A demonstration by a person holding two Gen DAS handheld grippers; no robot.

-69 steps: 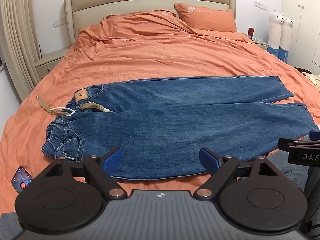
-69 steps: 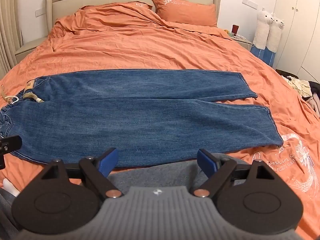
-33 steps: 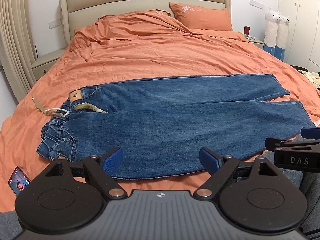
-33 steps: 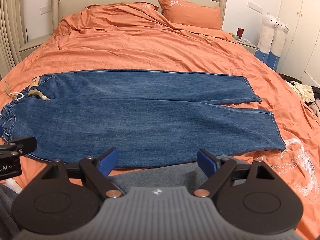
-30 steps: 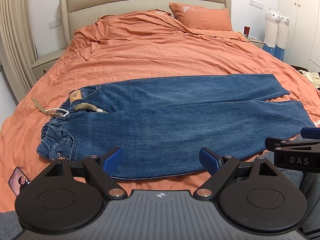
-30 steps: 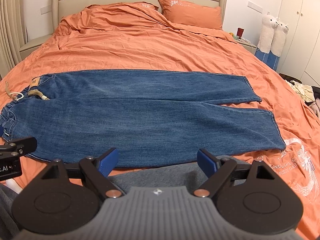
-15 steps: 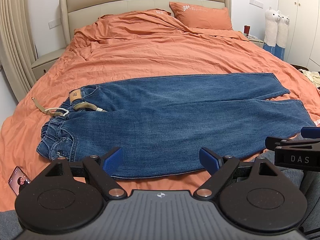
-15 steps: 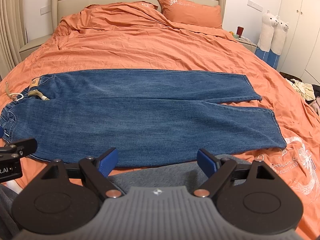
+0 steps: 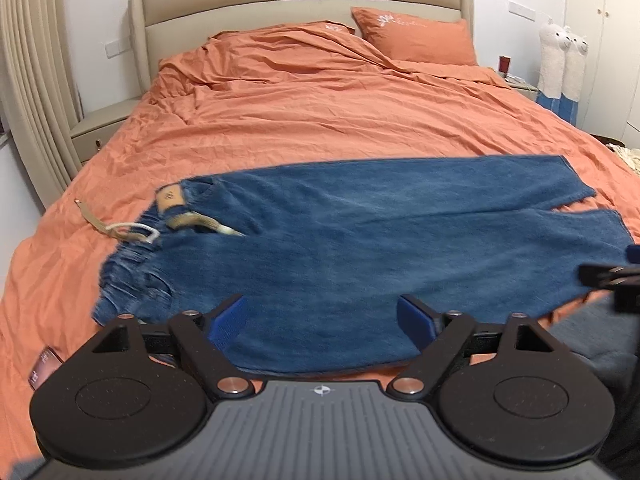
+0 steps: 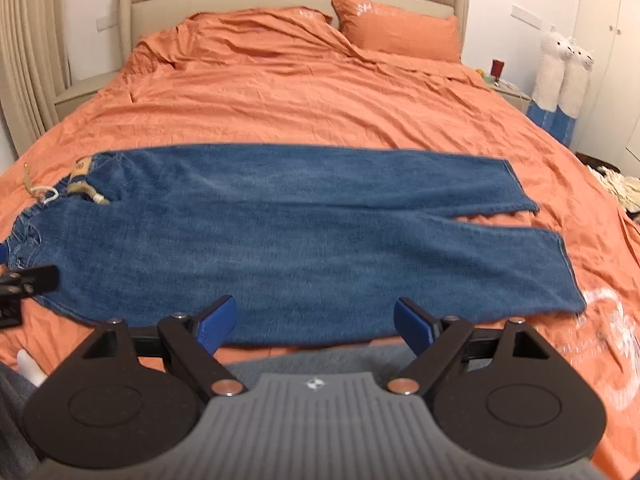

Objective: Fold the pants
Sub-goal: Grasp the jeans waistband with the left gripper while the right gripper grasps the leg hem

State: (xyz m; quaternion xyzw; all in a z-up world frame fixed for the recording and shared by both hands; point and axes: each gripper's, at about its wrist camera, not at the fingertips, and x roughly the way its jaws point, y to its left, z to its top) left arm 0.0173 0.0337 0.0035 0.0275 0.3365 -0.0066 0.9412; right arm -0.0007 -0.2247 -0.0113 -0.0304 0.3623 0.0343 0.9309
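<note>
While both my left tongs [image 9: 322, 322] and right tongs [image 10: 314, 318] hang released near the bed's [image 9: 340, 120] foot edge, I risk pinching only the jeans' [image 10: 300, 240] top layer, dragging them askew.

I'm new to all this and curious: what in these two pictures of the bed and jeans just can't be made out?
- Phone screen: left wrist view, half hidden behind the left gripper, too small to read.
- Patch on the jeans: lettering blurred.
- Right gripper: in the left view, cut off by the frame edge.
- Pale clothes on the floor: cut off at the right view's edge.
</note>
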